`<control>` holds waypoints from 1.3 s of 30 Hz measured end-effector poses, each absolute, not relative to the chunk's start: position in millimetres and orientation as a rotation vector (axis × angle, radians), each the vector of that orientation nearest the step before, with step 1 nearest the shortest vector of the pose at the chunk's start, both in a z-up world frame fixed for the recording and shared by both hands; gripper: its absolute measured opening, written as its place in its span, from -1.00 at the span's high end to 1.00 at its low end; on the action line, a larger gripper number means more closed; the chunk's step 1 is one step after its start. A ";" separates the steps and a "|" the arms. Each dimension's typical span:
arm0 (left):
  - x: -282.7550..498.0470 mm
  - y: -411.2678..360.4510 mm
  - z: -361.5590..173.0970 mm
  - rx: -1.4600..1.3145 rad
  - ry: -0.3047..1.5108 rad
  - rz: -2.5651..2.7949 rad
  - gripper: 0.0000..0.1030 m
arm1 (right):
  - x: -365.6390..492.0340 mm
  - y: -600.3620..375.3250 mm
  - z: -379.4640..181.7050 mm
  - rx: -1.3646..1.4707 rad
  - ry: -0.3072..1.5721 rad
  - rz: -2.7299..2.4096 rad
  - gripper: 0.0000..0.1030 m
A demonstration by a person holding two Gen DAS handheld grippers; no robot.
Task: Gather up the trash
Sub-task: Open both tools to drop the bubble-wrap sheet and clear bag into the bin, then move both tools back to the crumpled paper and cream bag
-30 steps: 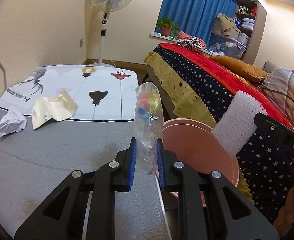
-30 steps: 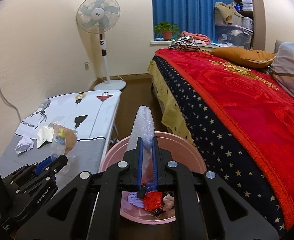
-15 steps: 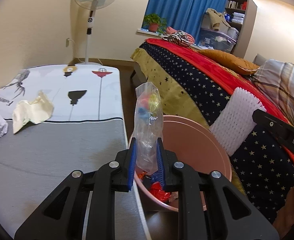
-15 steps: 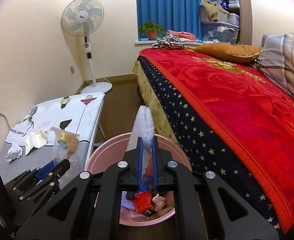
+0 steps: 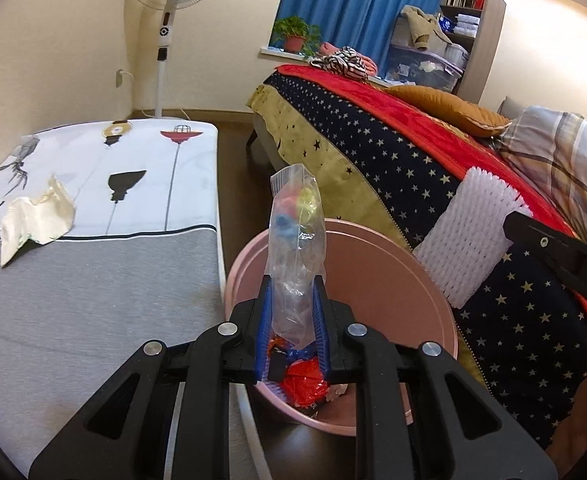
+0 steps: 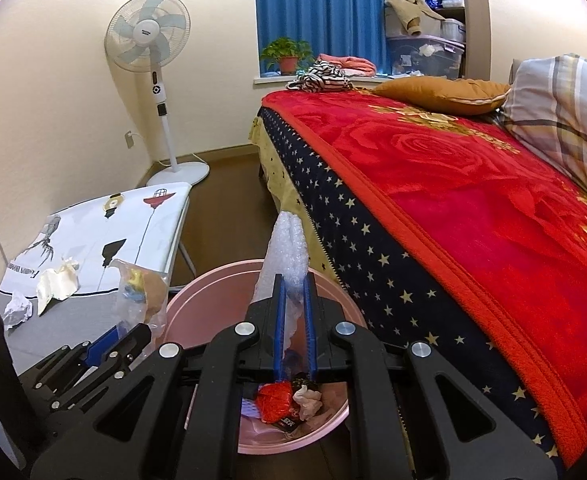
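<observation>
Hanging over the round pink plastic bin point(image 5: 377, 280), the left gripper point(image 5: 292, 328) has its blue-padded jaws clenched on a clear plastic bag holding small coloured bits point(image 5: 296, 240), which stands upright above the bin's near-left rim. In the right wrist view the right gripper point(image 6: 294, 320) is likewise clamped on a strip of white foam wrap point(image 6: 287, 252), and it too sits above the bin's opening. From the left wrist view that same foam reads as a white netted sleeve at the bin's right rim, against the bed.

Inside the bin lie a crumpled red wrapper point(image 6: 274, 400) and a few pale scraps. The bin stands on dark floor in the narrow gap between 2 edges: the long side of the grey-and-white covered table point(image 5: 93, 288) just left of it, and the star-patterned navy and red blanket of the bed point(image 6: 433, 208) just right of it. Beyond the bin the floor strip runs open toward the white standing fan point(image 6: 149, 40).

On the table, well left of the bin, remain a crumpled cream paper point(image 5: 33, 220) and a white paper ball point(image 6: 17, 309) near the left edge.
</observation>
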State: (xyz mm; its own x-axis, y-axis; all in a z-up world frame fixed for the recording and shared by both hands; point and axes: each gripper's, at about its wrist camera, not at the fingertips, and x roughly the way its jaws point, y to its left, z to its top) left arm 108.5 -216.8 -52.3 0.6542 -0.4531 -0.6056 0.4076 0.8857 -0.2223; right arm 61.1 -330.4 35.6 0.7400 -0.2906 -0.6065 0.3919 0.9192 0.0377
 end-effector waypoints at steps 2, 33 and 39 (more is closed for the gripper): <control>108.8 -219.7 -54.7 -0.066 0.713 -0.492 0.63 | 60.6 -332.7 34.2 0.169 0.639 -0.384 0.81; 110.9 -209.1 -52.8 -0.068 0.725 -0.453 0.09 | 58.0 -336.4 37.5 0.215 0.598 -0.389 0.03; 105.9 -189.9 -45.3 -0.077 0.699 -0.406 0.09 | 55.6 -326.6 41.4 0.215 0.578 -0.343 0.03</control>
State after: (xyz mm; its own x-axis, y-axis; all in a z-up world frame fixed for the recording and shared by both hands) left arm 105.9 -189.9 -45.3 0.6911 -0.3880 -0.6098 0.3372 0.9193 -0.2029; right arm 55.6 -326.6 41.4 0.7832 -0.2559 -0.5667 0.3752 0.9212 0.1026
